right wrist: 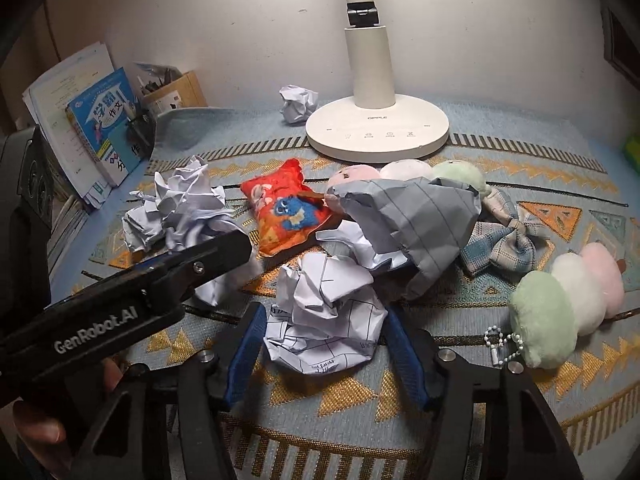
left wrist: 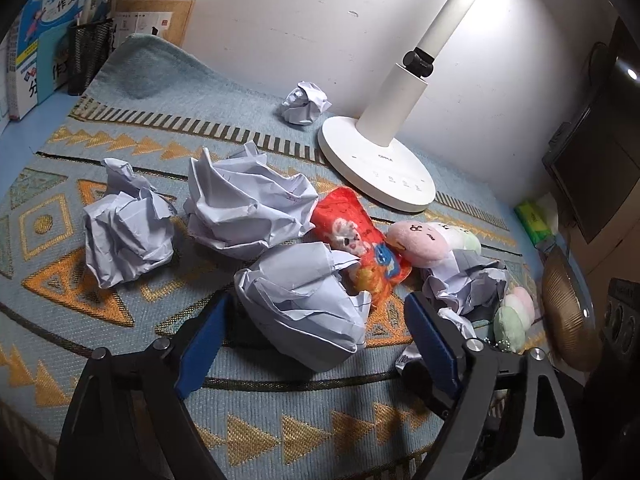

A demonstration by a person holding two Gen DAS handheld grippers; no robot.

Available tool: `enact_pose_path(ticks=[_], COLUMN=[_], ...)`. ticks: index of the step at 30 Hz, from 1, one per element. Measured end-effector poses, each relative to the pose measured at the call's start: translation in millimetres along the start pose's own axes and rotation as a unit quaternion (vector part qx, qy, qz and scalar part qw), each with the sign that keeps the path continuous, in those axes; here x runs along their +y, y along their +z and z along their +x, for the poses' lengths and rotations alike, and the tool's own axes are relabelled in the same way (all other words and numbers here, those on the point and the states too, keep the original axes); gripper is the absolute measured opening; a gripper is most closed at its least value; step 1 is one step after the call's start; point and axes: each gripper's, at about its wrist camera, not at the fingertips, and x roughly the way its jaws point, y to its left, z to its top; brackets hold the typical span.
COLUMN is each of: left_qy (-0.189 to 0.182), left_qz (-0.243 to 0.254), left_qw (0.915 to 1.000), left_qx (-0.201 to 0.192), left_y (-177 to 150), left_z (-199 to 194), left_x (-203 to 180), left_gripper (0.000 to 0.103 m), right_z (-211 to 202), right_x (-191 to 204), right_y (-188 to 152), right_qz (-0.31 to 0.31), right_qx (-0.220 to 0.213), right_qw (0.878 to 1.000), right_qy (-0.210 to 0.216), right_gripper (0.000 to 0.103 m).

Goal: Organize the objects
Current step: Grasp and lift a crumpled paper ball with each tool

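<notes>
Crumpled paper ball sits gripped between the right gripper pads; at nine o'clock, left gripper straddles another paper wad, jaws wide.

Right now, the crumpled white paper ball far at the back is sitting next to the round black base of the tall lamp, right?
Not quite: the round lamp base is white, not black. The crumpled white paper ball does sit beside it at the back. The right wrist view shows this.
</notes>
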Motion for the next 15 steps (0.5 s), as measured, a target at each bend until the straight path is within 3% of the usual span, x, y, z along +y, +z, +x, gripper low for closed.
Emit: enact_pose_path(ticks=[1,2,3,8,12,15], left_qy=[-0.002,-0.007,-0.01,-0.015,0.003,0.001], left_qz=[0.004,0.009,0.013,0.018,0.007,-0.002], left_qw=[1.0,0.9999,0.9998,0.9997,1.0,0.9998], left_qx=[0.0,0.006,0.01,-0.001,-0.004,-0.018], left_y=[-1,-3,-4,-9,-21,-36], left_z=[0,2,3,-4,-17,-40], left_x=[-2,-4,-5,-8,-8,-9], left_gripper=[0.075,0.055,0.052,0.048,0.048,0.048], right_z=[-3,-8,-16,-39,-80,-90], right_x=[1,2,3,8,-5,-22], right_y=[0,-2,-4,-21,-48,-60], right_qz=[-0.002,-0.003,-0.006,-0.02,-0.033,-0.016], right_qx=[-0.006,-0.019,-0.039,-0.053,-0.098,-0.075], right_qw=[1.0,1.0,0.999,0.998,0.995,0.997], right_qy=[0.001,0.003,0.008,0.01,0.009,0.002], right_gripper=[0.059,0.058,0.058,0.058,0.059,0.059])
